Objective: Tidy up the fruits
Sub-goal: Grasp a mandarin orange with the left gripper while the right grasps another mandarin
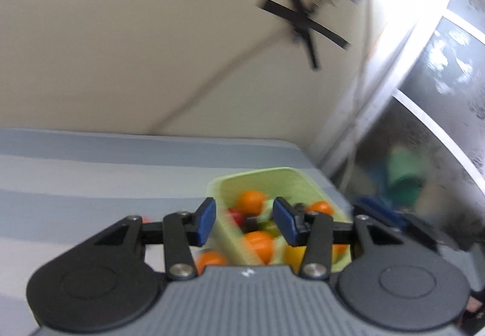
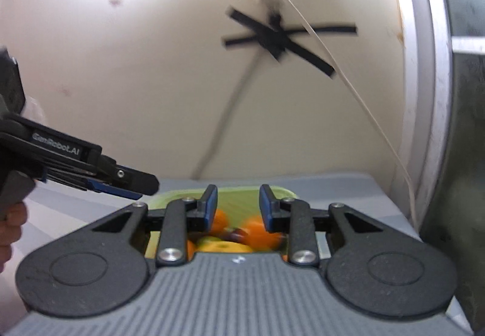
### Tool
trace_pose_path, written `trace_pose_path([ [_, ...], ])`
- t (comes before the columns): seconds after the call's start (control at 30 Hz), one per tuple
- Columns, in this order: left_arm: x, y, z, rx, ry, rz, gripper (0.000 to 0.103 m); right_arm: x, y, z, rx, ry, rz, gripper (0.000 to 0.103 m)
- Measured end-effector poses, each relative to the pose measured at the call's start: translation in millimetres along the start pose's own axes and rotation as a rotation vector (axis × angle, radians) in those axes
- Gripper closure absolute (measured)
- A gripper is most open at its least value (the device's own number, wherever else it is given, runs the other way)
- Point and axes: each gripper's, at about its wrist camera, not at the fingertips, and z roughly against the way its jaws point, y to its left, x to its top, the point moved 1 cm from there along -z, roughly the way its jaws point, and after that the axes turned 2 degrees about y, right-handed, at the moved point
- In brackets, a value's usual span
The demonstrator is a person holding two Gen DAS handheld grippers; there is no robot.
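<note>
The left claw [image 1: 245, 222] stands spread, its two blue pads [image 1: 206, 220] well apart with nothing pinched between them; through the gap the left wrist view shows a pale green tub [image 1: 266, 178] sitting on the grey striped table [image 1: 91, 172] near its far right corner. The tub holds a heap of fruit: several oranges [image 1: 251, 199], something red [image 1: 236, 214] against the left wall, a yellow piece [image 1: 294, 254] at the near end and some dark item in the middle that is too blurred to name. One more orange [image 1: 210, 260] lies on the table just outside the tub's left wall, close under the claw's left finger. The pads appear to hang above the tub rather than touch it, though motion blur makes contact hard to judge. The right claw [image 2: 238, 208] is likewise spread, its blue pads [image 2: 211, 208] apart and holding nothing, and it hovers over the same green tub [image 2: 239, 193], where oranges [image 2: 257, 230] and a yellow-green fruit [image 2: 222, 245] show between and below the fingers. In the right wrist view the left claw [image 2: 133, 184] reaches in from the left side, its dark fingers pointing toward the tub's near left rim, with part of the person's hand [image 2: 10, 223] visible at the frame edge. Behind the table rises a cream wall [image 1: 121, 48] with black tape strips [image 1: 303, 20] crossed over a cable, and a metal-framed panel [image 1: 439, 93] stands to the right.
</note>
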Motion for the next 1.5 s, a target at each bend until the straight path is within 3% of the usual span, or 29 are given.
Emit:
trace_pose_path([
  [0.13, -17, 41, 25, 0.071, 0.003, 0.067, 0.060, -9, 24, 14, -0.065, -0.045, 0.100, 0.070],
  [0.27, -31, 71, 35, 0.095, 0.011, 0.137, 0.060, -10, 19, -5, -0.088, 0.025, 0.069, 0.070],
  [0.33, -32, 79, 36, 0.101, 0.003, 0.145, 0.060, -8, 22, -4, -0.038, 0.035, 0.032, 0.069],
  [0.4, -28, 84, 31, 0.098, 0.003, 0.142, 0.060, -5, 38, -1, 0.009, 0.035, 0.071, 0.064],
  [0.47, -19, 85, 20, 0.082, 0.016, 0.127, 0.060, -2, 61, -4, 0.075, 0.088, 0.174, 0.064],
  [0.5, -15, 86, 13, 0.072, 0.025, 0.121, 0.058, 0, 73, -9, 0.133, 0.140, 0.225, 0.065],
  [0.53, -12, 86, 5, 0.066, 0.035, 0.118, 0.049, 3, 85, -18, 0.196, 0.205, 0.290, 0.065],
  [0.6, -8, 86, -11, 0.074, 0.050, 0.111, 0.048, 5, 104, -38, 0.245, 0.321, 0.419, 0.066],
  [0.87, -10, 81, -52, 0.069, 0.092, 0.075, 0.048, -16, 157, -102, 0.215, 0.607, 1.001, 0.067],
  [1.0, -14, 78, -60, 0.077, 0.080, 0.038, 0.053, -30, 169, -118, 0.181, 0.679, 1.158, 0.069],
  [1.07, -18, 73, -61, 0.119, 0.067, 0.000, 0.069, -31, 174, -121, 0.173, 0.689, 1.204, 0.069],
  [1.17, -23, 71, -54, 0.118, 0.055, -0.006, 0.073, -34, 176, -117, 0.171, 0.683, 1.225, 0.072],
  [1.23, -27, 71, -43, 0.120, 0.052, -0.006, 0.073, -32, 174, -105, 0.188, 0.655, 1.171, 0.072],
  [1.4, -58, 67, 10, 0.078, 0.026, -0.001, 0.073, -17, 160, -37, 0.313, 0.538, 0.793, 0.072],
  [1.5, -89, 56, 42, 0.052, 0.031, -0.006, 0.073, -32, 145, 10, 0.355, 0.482, 0.554, 0.072],
])
